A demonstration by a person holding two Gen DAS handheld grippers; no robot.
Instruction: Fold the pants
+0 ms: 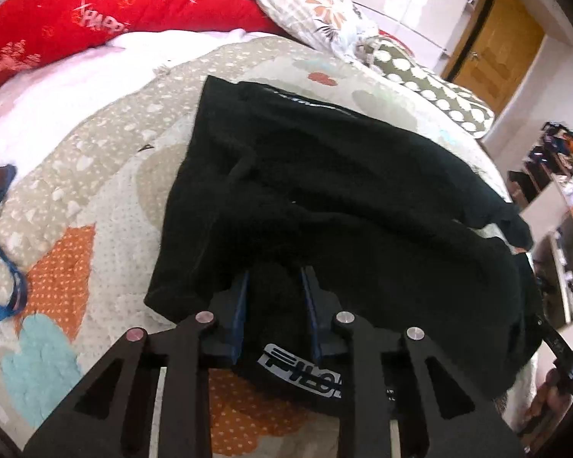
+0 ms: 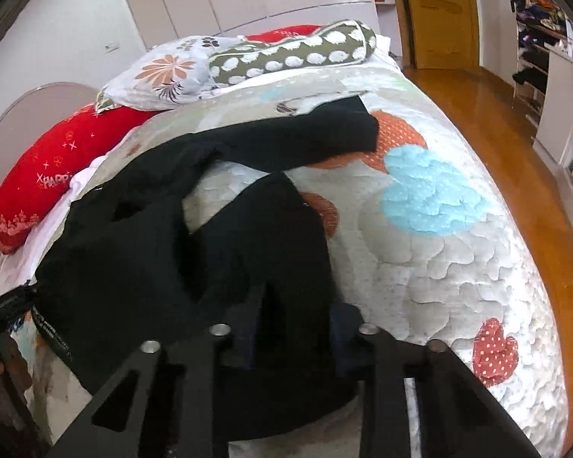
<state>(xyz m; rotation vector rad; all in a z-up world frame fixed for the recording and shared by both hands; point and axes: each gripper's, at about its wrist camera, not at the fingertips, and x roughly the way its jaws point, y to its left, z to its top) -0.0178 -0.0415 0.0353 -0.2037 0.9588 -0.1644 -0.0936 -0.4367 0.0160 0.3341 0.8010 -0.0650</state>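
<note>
Black pants lie spread on the quilted bed, crumpled, one leg reaching away. In the left wrist view my left gripper is shut on the pants' near edge, by the waistband with a white printed logo. In the right wrist view the pants cover the bed's left half, one leg stretched to the far right. My right gripper is shut on a bunch of black cloth at the near end; its fingertips are buried in fabric.
The patterned quilt covers the bed. A red pillow, a floral pillow and a dotted bolster lie at the head. A blue strap lies at the left. Wood floor and shelves are at the right.
</note>
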